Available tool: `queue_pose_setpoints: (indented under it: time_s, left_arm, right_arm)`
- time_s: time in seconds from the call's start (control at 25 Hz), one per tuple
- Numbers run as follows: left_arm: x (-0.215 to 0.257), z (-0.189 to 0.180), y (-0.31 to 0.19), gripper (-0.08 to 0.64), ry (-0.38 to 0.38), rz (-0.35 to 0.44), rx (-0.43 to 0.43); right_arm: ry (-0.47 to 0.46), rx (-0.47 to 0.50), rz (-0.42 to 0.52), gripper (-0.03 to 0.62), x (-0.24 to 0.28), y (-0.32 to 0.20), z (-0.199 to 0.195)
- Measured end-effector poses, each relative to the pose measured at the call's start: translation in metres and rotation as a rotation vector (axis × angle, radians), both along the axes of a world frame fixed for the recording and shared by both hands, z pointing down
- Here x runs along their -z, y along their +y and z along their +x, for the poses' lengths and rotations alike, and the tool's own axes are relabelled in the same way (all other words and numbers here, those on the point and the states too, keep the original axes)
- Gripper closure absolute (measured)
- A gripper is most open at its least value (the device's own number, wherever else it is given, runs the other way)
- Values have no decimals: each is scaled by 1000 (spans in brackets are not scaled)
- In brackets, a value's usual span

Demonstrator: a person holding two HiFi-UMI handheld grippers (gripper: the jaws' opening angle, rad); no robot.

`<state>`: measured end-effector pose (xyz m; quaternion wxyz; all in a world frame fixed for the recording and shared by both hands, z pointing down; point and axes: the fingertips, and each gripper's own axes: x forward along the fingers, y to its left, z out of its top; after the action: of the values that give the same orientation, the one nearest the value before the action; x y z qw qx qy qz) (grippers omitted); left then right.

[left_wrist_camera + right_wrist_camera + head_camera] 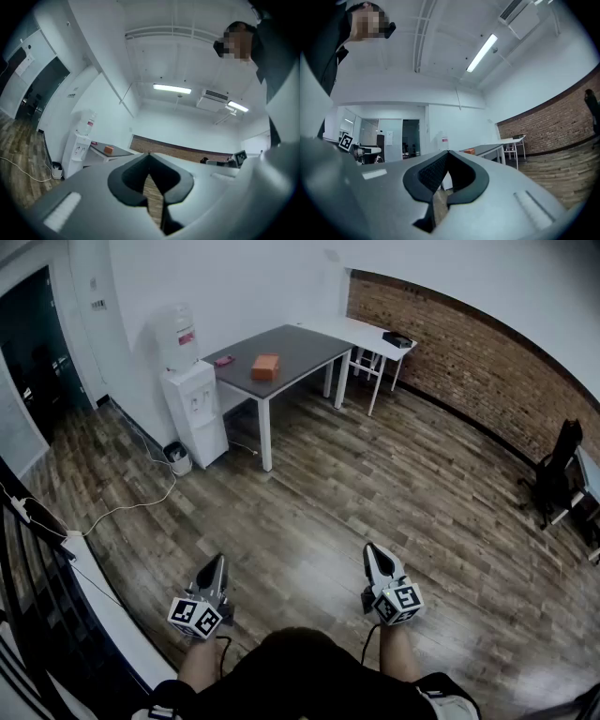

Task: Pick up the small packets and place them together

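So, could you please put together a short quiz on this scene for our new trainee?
1. True or false: the left gripper and the right gripper are both shut and empty.
2. What stands right beside the dark table? A) a water dispenser B) a sofa C) a ladder
3. What colour is the box on that table?
Key: 1 true; 2 A; 3 orange.
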<state>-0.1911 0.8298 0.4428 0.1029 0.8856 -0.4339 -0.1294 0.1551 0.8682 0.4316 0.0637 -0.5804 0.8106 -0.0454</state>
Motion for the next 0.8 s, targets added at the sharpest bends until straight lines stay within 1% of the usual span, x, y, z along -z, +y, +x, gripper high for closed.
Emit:
queue_pose_setpoints:
  time_s: [0.16, 0.36, 0.52, 0.68, 0.8]
  left_arm:
    - [-1, -2, -1, 561, -18, -3, -2]
    - [-4, -7, -5, 561, 4, -24, -3]
    - [-2, -5, -6, 561, 19, -16, -17]
    - [2, -11, -6, 561, 37, -9, -31]
    - [-5, -26, -6, 561, 30, -20, -22]
  right_arm:
    - [36, 1, -20, 592, -7, 1, -3]
    - [44, 10, -34, 592, -10, 2, -12]
    - [56, 14, -48, 592, -15, 2, -18]
    - [8, 38, -54, 592, -16, -2, -29]
    - [-13, 65, -44, 591, -11, -8, -43]
